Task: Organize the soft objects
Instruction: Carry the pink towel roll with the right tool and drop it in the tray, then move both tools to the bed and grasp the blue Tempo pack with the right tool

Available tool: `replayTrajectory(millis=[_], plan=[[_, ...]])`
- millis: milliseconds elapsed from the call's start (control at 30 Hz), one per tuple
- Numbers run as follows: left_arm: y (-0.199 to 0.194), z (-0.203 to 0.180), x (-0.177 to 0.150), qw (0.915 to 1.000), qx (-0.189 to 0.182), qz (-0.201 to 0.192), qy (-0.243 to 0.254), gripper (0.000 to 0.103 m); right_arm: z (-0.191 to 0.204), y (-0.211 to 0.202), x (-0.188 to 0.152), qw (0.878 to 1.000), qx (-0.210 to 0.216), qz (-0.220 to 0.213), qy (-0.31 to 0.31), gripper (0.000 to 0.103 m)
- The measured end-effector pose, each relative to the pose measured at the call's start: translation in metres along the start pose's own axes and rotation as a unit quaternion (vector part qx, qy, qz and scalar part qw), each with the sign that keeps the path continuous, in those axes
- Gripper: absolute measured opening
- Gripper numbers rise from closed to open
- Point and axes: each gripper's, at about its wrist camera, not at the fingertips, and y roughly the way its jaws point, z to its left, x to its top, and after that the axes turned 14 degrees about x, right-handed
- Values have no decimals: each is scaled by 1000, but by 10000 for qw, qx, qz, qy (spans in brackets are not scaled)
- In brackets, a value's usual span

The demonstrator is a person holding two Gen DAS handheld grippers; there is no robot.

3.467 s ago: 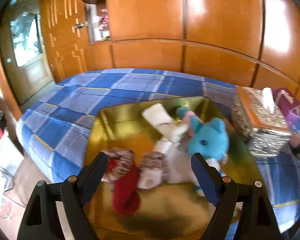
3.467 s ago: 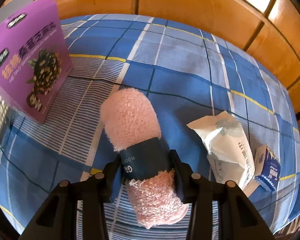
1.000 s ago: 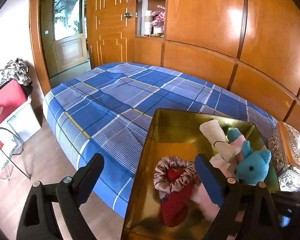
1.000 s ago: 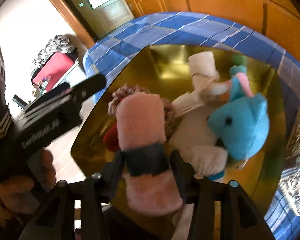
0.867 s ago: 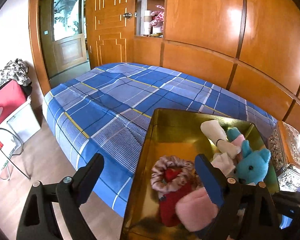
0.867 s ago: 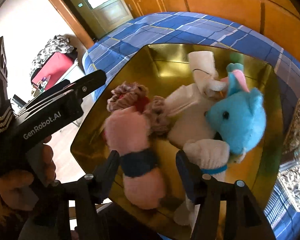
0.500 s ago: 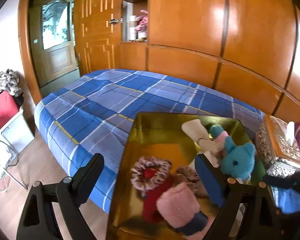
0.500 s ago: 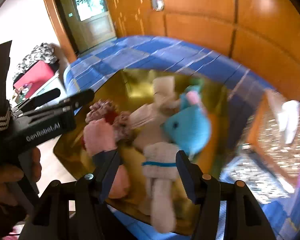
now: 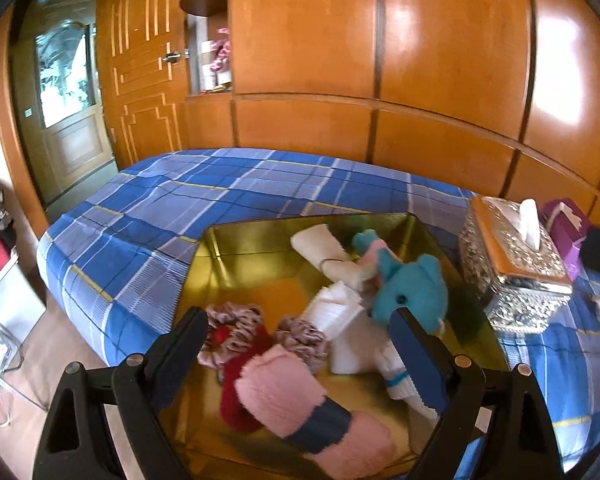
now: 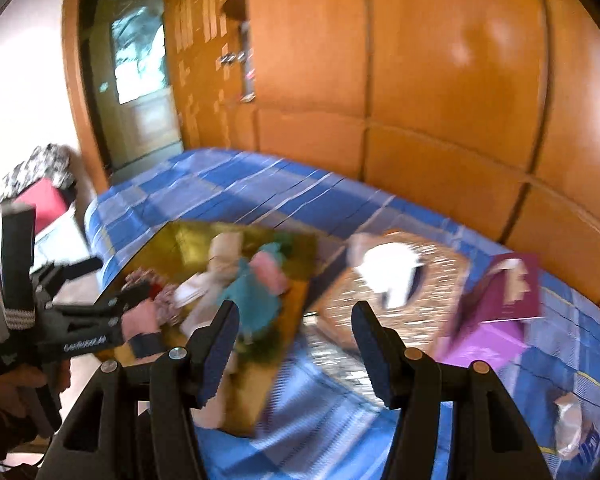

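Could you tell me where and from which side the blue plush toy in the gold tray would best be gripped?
Probably the blue plush toy is best taken across its rounded head, from above. It lies on top of the white cloth items in the gold tray, so the head is its most exposed part. The tissue box stands close by on that side, so a sideways approach looks cramped.

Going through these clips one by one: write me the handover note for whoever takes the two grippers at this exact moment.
Left gripper: open, empty, hovering over the gold tray.
Right gripper: open, empty, aimed toward the silver tissue box.
Done: the pink rolled towel lies in the tray at its near edge, with the scrunchies, white rolls and blue plush toy.
Left: a white packet and the purple box sit on the bedspread; blur hides whether the packet is soft.
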Motion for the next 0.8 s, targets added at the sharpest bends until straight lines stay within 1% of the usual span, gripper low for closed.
replayTrajectory(millis=[100, 200, 333, 467, 567, 633, 700, 767, 800], plan=[[-4, -8, -2, 9999, -96, -18, 91, 92, -22, -24, -2, 9991, -284, -282, 155, 59], [-6, -15, -4, 9997, -166, -27, 186, 92, -51, -44, -6, 9961, -652, -430, 411, 59], [-9, -24, -6, 9992, -260, -37, 296, 92, -101, -69, -18, 9870, -1105, -526, 1039, 59], [-14, -32, -7, 9985, -334, -74, 427, 92, -147, -95, -35, 9714, -1531, -657, 1695, 59], [-15, -36, -6, 9980, -450, -49, 439, 92, -184, -119, -52, 9537, -1936, -714, 2189, 59], [-17, -40, -5, 9970, -619, -8, 469, 92, -206, -138, -64, 9439, -2076, -743, 2459, 59], [-21, -46, -5, 9956, -766, -26, 532, 92, -230, -160, -77, 9296, -2300, -775, 2774, 59], [-24, -54, -3, 9930, -1019, 13, 596, 92, -250, -178, -89, 9183, -2396, -810, 3047, 59], [-26, -58, -4, 9920, -1091, 18, 638, 92, -264, -189, -96, 9101, -2468, -806, 3231, 59]])
